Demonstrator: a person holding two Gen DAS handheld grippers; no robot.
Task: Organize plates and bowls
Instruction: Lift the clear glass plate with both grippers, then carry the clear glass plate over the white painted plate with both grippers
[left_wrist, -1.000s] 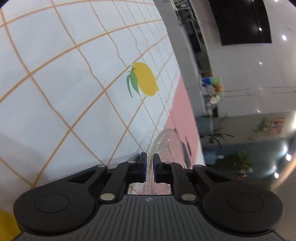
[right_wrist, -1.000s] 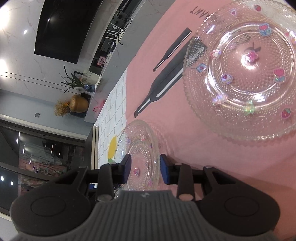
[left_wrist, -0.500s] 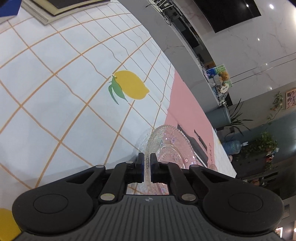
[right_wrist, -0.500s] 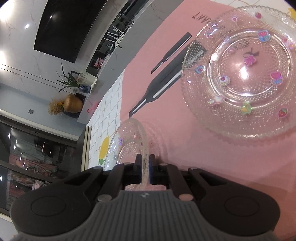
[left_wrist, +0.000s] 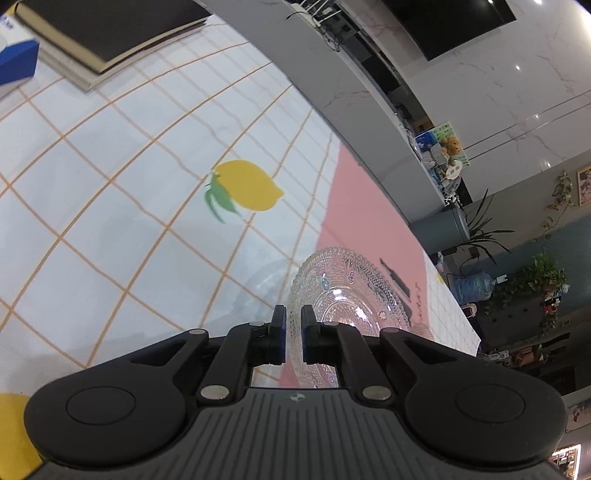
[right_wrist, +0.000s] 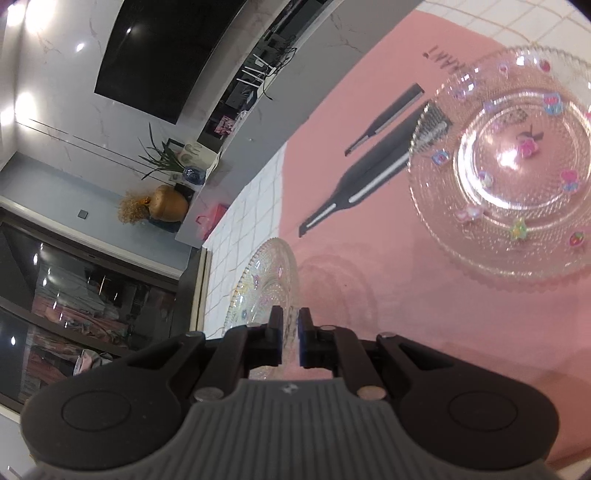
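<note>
Left tongs (left_wrist: 293, 334): pinched tight on the near rim of the small glass plate (left_wrist: 351, 295), which is tilted up off the table (left_wrist: 110, 240).
Right tongs (right_wrist: 290, 338): clamped on the small plate's rim (right_wrist: 269, 280) from the opposite side, having just closed on it.
Small plate: held by both tongs above the pink mat (right_wrist: 369, 295), its faint shadow below.
Large glass plate (right_wrist: 509, 166): farther right, flat on the pink mat, coloured stickers on it.
Printed cutlery (right_wrist: 369, 177): beside the large plate, seemingly part of the mat.
Lemon print (left_wrist: 247, 190): beyond on the checked cloth.
</note>
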